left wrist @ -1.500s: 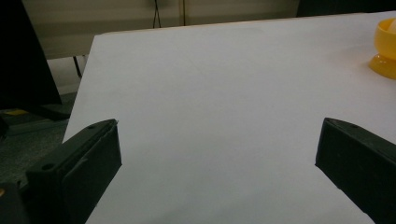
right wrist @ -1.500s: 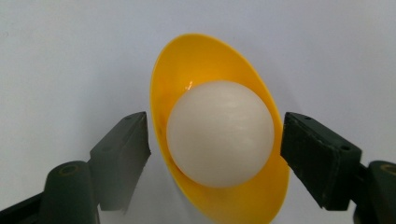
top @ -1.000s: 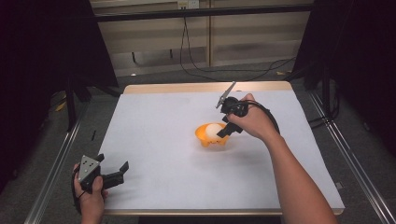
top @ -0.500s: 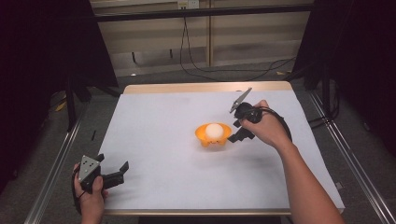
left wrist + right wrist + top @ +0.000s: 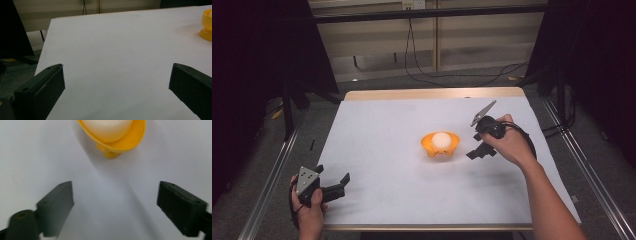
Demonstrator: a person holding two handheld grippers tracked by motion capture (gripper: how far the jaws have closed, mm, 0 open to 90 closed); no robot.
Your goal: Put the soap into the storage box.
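Near the table's [image 5: 377,125] middle, a white egg [image 5: 441,139] sits in an orange cup [image 5: 440,147]. Just beside it toward the right edge, the right gripper [image 5: 475,153] hangs with jaws wide and empty. At the near left corner the left gripper [image 5: 339,183] is likewise wide apart.

Cut off by the right edge of the left gripper view: the orange plastic footed cup [image 5: 206,26], with just its left wall and part of its base inside. Cropped along the top edge of the right gripper view: the same cup [image 5: 130,138] and the pale cream egg-shaped ball [image 5: 107,128] sitting in it, upper portions lost. Hidden within the cup in the high view: the lower half of the ball [image 5: 441,139]. Out of focus at the bottom of the right gripper view: both black jaws, edges soft, the left one especially.
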